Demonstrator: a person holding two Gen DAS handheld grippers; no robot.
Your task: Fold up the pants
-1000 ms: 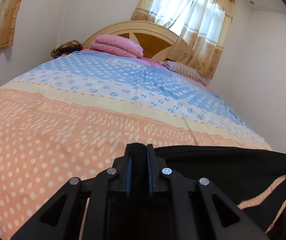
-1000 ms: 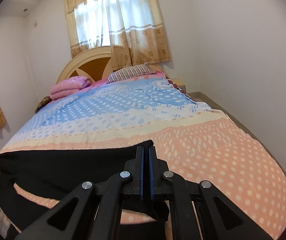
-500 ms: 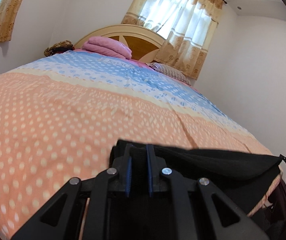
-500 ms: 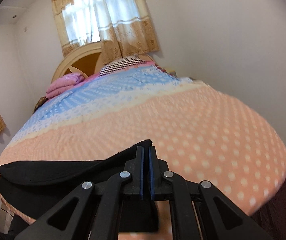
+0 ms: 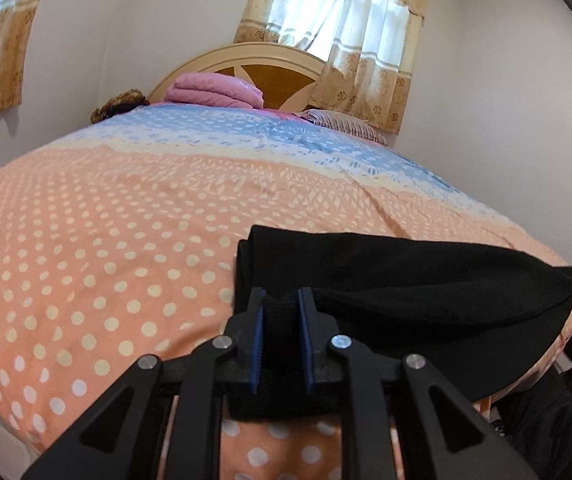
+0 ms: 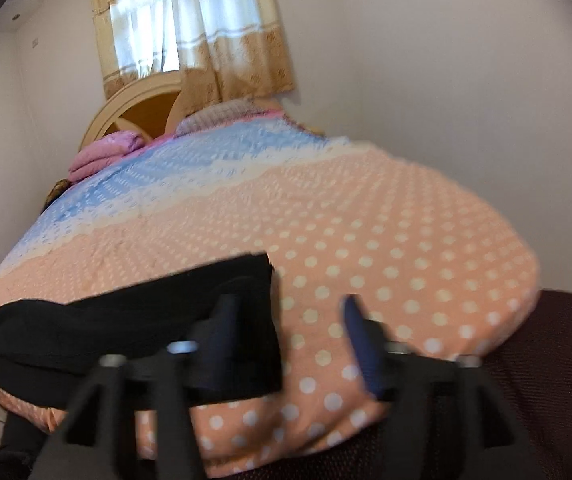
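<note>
the black pants lie across the near edge of the bed, on the orange dotted part of the bedspread, with a doubled layer visible: an upper layer rests on a lower one, and part of the lower cloth hangs over the near edge toward the bed's right corner. judged from this, at least one fold is laid down, though the layers do not appear squared up and the edges look slack. the left gripper has its jaws narrowed onto a bunch of black cloth at the pants' left end, so that end is not yet released. the right gripper shows its jaws spread wide with nothing between them, one finger over the pants' right end and the other over bare bedspread; the right view is blurred, so contact with the cloth cannot be told. remaining work, as judged: release the left end, smooth the layers, and likely a further fold to make a compact stack. beyond, a folded pink blanket and a striped pillow sit at the headboard end, well apart from the pants
</note>
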